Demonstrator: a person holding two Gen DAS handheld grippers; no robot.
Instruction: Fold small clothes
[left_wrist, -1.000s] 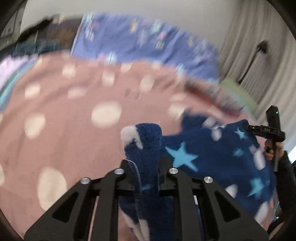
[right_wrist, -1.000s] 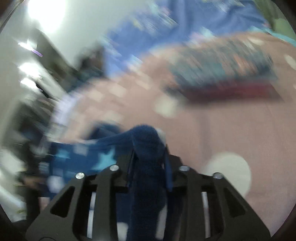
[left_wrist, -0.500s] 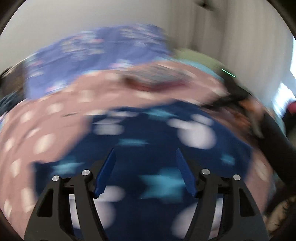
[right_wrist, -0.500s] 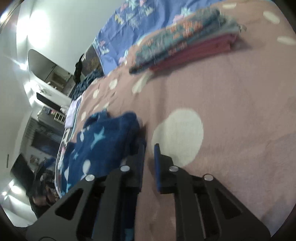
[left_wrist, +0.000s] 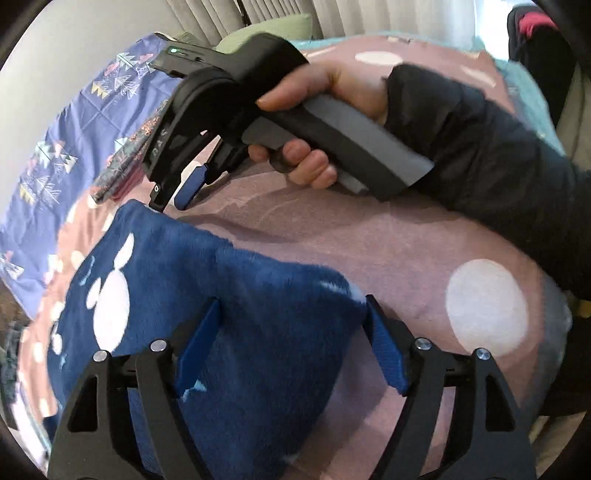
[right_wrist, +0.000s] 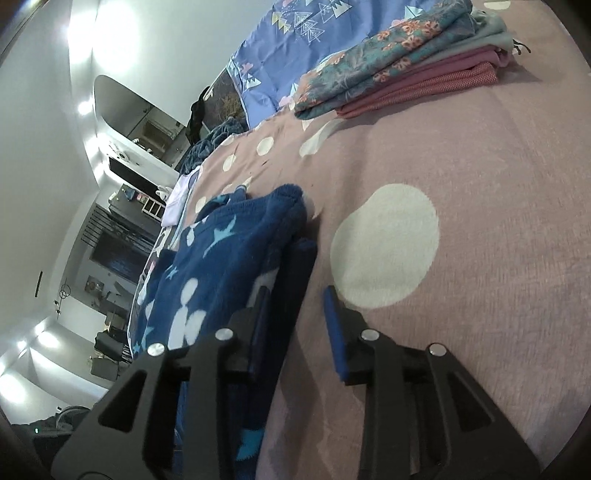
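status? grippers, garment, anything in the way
Left gripper opening, blue star fleece loose between its fingers. Right gripper opening, clear of fleece. Fleece flat on the dotted bedspread. Folded stack well clear.

The bed (right_wrist: 498, 229) has a big bare patch of pink spotted cover on the right of the blue star fleece (right_wrist: 229, 251), and tongs could pass there. At the far end, a stack of folded clothes (right_wrist: 402, 62) blocks the way. Over the fleece's far edge, the person's right hand (left_wrist: 332, 110) and its tongs (left_wrist: 177, 192) fill the room.
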